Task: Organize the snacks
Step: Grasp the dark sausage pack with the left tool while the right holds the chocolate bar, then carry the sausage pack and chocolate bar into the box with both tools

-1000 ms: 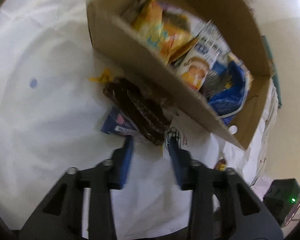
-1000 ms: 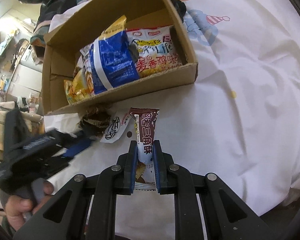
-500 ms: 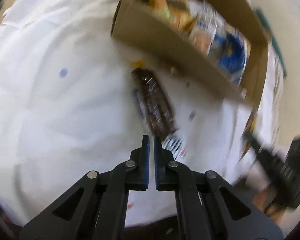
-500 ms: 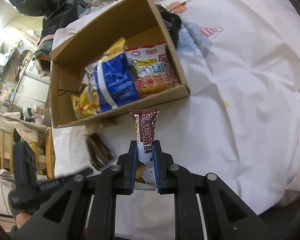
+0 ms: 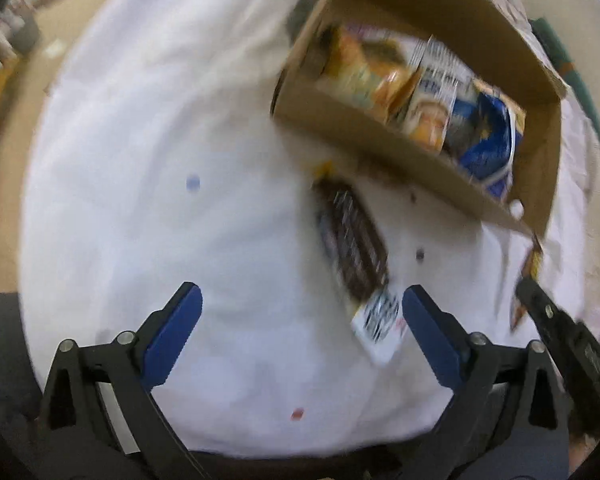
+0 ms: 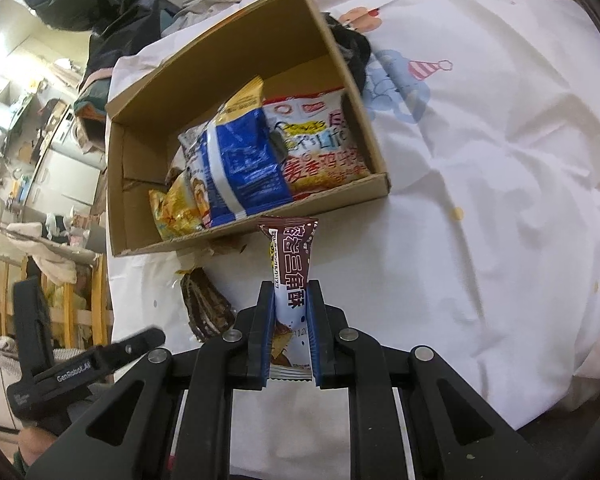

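Note:
My right gripper (image 6: 291,294) is shut on a brown and white snack bar (image 6: 294,256), held upright in front of the cardboard box (image 6: 340,197). The box holds a blue bag (image 6: 240,160), yellow bags and a white and red bag. A dark brown packet (image 5: 354,248) lies on the white sheet beside the box wall (image 5: 380,148); the right wrist view shows the same dark brown packet (image 6: 204,304). My left gripper (image 5: 300,302) hangs above it, jaws opening wide. The packet's white end sits near the right finger, with no pad touching it. The left gripper (image 6: 100,356) also appears low left.
The white sheet (image 6: 500,200) with cartoon prints spreads to the right. A black cloth (image 6: 352,46) lies behind the box's far corner. Past the bed's left edge are wooden rails (image 6: 96,296) and a cluttered room. The right gripper's body (image 5: 564,336) shows at the right edge.
The left gripper shut with nothing in it, then opened wide, and it rose off the dark packet. The right gripper keeps its hold on the snack bar and has hardly moved.

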Available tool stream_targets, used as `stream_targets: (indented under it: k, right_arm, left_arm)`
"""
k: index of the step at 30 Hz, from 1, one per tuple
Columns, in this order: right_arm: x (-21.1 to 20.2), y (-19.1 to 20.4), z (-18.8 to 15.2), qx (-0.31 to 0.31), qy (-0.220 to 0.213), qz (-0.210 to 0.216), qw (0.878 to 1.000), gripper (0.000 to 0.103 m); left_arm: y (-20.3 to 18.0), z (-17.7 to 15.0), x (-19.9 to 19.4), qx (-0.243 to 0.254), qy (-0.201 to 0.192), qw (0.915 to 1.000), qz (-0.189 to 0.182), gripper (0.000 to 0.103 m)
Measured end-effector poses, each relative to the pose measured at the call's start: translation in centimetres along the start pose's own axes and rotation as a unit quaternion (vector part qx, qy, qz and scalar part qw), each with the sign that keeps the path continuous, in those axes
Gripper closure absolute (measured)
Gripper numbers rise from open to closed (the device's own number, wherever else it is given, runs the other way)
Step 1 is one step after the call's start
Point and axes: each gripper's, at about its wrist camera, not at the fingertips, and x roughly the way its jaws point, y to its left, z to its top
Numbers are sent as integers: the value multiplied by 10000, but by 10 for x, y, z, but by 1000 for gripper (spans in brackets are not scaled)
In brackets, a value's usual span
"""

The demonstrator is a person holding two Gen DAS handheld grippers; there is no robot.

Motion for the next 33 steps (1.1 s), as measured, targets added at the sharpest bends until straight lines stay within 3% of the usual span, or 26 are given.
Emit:
stream_targets:
  k: [4, 6, 14, 16, 18, 20, 26, 29, 33]
  right_arm:
    - [-7, -5, 5, 136, -143, 61, 9998, 87]
    - [-12, -9, 8, 200, -236, 66, 9995, 87]
    - [-25, -28, 16, 470, -405, 134, 9980, 87]
    - [-25, -27, 16, 453, -401, 175, 9980, 87]
    - [-25, -25, 16, 410, -388, 199, 9982, 87]
    - [-24, -22, 16, 372, -371, 218, 9984, 87]
    - [-21, -17, 16, 302, -323, 254, 9987, 87]
    - [-20, -16, 15, 274, -303, 249, 9989, 87]
    - [-15, -17, 14, 405, -167, 515, 9977, 87]
  left_arm:
    - [-41, 10, 19, 270, 4, 9969, 734, 4]
    - [-67, 12, 34, 643, -42, 9908, 1188, 4]
    - [-106, 6, 81, 904, 165, 9743, 2057, 4]
    - [-103, -2, 79, 943, 226, 9743, 2034, 6]
    - [-109, -5, 83, 1102, 222, 9760, 1866, 19]
    - [-114, -6, 83, 1198, 243, 9780, 1688, 40]
    - [-114, -13, 71, 1419, 231, 9817, 1249, 47]
    - [-91, -18, 60, 1346, 270, 9871, 826, 47]
    - [-63, -26, 36, 1181, 132, 9929, -91, 47]
